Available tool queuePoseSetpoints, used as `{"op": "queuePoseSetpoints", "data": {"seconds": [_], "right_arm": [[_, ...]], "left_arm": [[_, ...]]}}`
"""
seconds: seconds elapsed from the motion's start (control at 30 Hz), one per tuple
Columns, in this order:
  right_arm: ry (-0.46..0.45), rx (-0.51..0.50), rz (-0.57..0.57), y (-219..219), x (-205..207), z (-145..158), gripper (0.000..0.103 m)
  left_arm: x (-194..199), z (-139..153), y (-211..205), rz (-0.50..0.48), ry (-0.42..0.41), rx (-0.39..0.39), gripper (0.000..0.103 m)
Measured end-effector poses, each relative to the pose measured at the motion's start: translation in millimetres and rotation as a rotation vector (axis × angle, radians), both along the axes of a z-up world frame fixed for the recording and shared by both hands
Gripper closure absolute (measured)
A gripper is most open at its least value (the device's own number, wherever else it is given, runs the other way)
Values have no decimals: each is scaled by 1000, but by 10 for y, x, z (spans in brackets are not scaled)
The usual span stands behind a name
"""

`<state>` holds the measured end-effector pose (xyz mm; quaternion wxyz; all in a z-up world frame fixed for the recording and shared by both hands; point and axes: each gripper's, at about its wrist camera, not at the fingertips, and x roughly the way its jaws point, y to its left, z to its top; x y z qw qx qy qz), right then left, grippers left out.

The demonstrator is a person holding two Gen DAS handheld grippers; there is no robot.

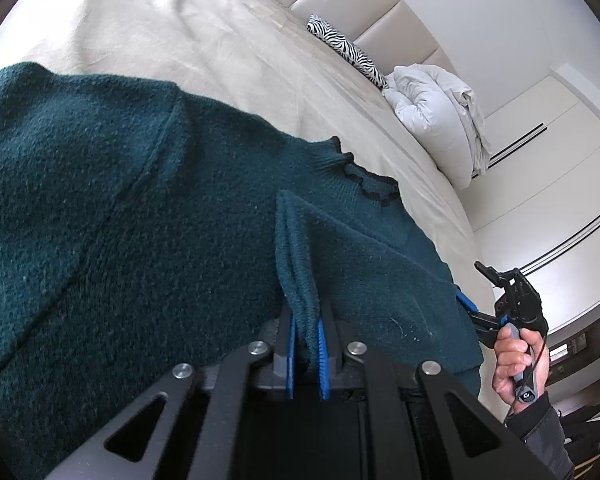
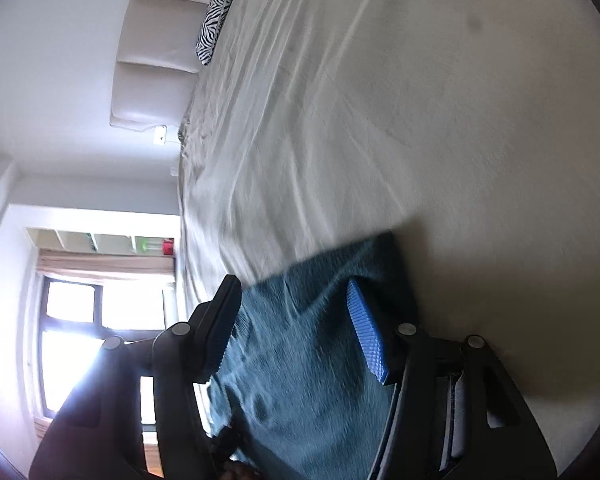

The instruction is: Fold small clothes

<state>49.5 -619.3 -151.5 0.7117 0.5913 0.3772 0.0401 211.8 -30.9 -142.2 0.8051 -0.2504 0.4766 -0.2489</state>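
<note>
A dark green knit sweater [image 1: 120,200] lies spread on the beige bed sheet [image 1: 180,32]. My left gripper [image 1: 306,344] is shut on a raised fold of the sweater, which is pinched between its blue pads. My right gripper [image 1: 476,286], held by a hand [image 1: 512,364], sits at the sweater's right edge. In the right wrist view the right gripper [image 2: 292,284] stands about half open. The sweater [image 2: 300,360] lies under and between its fingers, and its corner reaches past the fingertips. The pads do not look pressed on the cloth.
A zebra-print pillow [image 1: 346,50] and a bunched white duvet [image 1: 436,120] lie at the head of the bed by the padded headboard [image 2: 152,80]. White wardrobe doors [image 1: 560,200] stand beyond. A bright window [image 2: 100,312] is off the bed's side.
</note>
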Motion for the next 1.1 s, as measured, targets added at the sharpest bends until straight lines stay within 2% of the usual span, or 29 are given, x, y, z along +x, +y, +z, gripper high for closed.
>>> {"op": "queuePoseSetpoints", "data": {"seconds": [0.07,0.17,0.27,0.37,0.43,0.5,0.57,0.63,0.77,0.97,1.0,1.1], "right_arm": [[-9,17,-8,-55,-36,-13,49],[-15,-10,23,26,-171,32,49],[-30,-10,71,180,-434,75,45],[-43,-40,95,300,-693,91,44],[-72,-69,104,317,-799,96,45],[-60,-64,89,290,-838,109,45],[-51,-66,30,276,-930,228,42],[-98,-97,20,379,-1037,416,42],[-164,-138,109,917,-1115,773,42],[-225,-109,244,1834,-1023,991,42],[-225,-105,263,1972,-991,999,42],[-218,-109,302,2277,-942,1013,42]], "left_arm": [[-2,-1,0,0,1,-2,90],[-15,-18,-10,2,2,-7,90],[-35,-21,2,5,1,-12,90],[-36,-12,-2,4,1,-15,90],[-45,11,41,10,14,-45,89],[-145,117,206,63,33,-76,78],[-290,261,422,113,6,-109,46],[-511,430,800,190,-39,-145,35],[-961,500,1811,400,-37,-241,35],[-1613,287,3336,846,19,-340,36],[-1666,229,3506,901,29,-376,36],[-1613,54,3803,987,55,-528,36]]}}
